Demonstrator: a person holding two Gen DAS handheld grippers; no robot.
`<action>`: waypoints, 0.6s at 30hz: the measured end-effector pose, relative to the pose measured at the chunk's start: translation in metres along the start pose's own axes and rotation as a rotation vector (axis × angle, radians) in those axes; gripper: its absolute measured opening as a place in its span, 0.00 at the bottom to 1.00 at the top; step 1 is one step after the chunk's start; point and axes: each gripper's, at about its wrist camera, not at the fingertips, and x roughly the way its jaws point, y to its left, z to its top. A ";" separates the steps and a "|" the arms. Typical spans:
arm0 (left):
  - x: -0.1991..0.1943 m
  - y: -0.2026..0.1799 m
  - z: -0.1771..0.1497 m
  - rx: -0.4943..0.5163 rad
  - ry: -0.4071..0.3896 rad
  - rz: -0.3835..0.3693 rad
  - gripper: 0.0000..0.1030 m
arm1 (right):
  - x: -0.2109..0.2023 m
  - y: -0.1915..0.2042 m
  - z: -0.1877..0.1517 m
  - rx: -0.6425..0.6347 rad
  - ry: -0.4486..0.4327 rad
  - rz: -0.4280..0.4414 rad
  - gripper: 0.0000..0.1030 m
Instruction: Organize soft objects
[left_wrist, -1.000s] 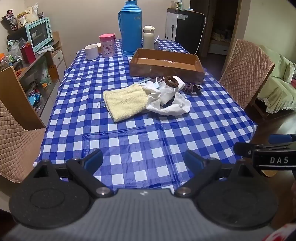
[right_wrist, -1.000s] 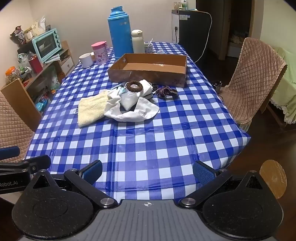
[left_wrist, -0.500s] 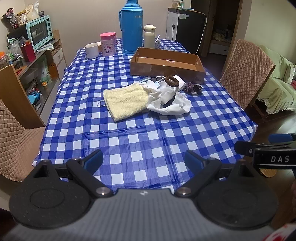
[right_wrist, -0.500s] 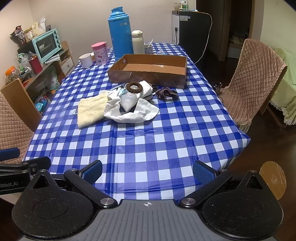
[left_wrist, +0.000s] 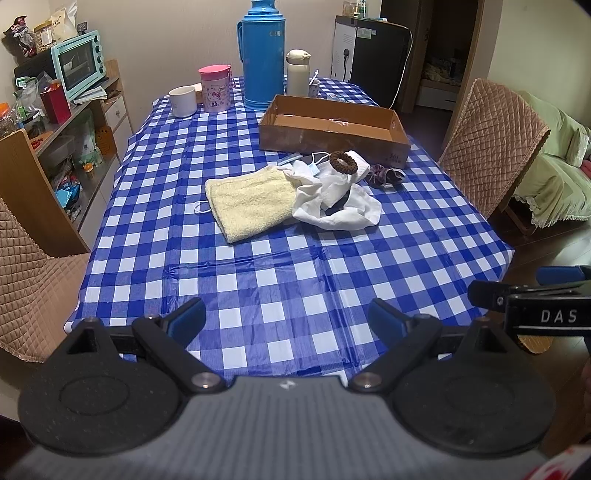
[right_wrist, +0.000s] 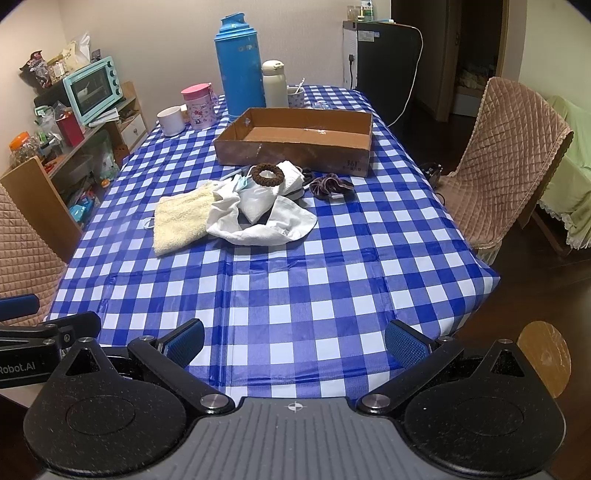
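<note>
Soft pile at mid-table, in front of one cardboard box (right_wrist: 295, 138).
One yellow towel (right_wrist: 181, 221), one white cloth (right_wrist: 266, 221), two scrunchies: brown (right_wrist: 267, 175) atop the pile, purple (right_wrist: 328, 186) beside it. Left gripper (left_wrist: 286, 319) and right gripper (right_wrist: 293, 341) hover at the near edge, jaws spread, empty.

Both grippers hang side by side at about the same height, pointing forward and level. The left gripper (left_wrist: 286, 319) has its jaws spread wide with nothing between them, its blue-padded fingertips (left_wrist: 188, 317) well apart; the right gripper (right_wrist: 295, 339) is spread just as wide and equally empty, blue pads (right_wrist: 404, 345) facing each other across the gap. Each one catches the edge of its neighbour's view, the right gripper's black body showing at the far right of the left camera and the left gripper's at the far left of the right camera.
</note>
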 end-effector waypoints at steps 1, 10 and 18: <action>0.000 0.000 0.000 -0.001 0.000 0.000 0.91 | 0.000 0.000 0.000 0.000 0.000 0.000 1.00; 0.000 0.000 0.000 -0.001 0.000 -0.001 0.91 | 0.000 0.000 0.000 0.000 0.000 -0.002 1.00; 0.000 0.000 0.000 -0.001 0.000 -0.002 0.91 | -0.002 -0.001 0.000 -0.001 -0.001 -0.001 1.00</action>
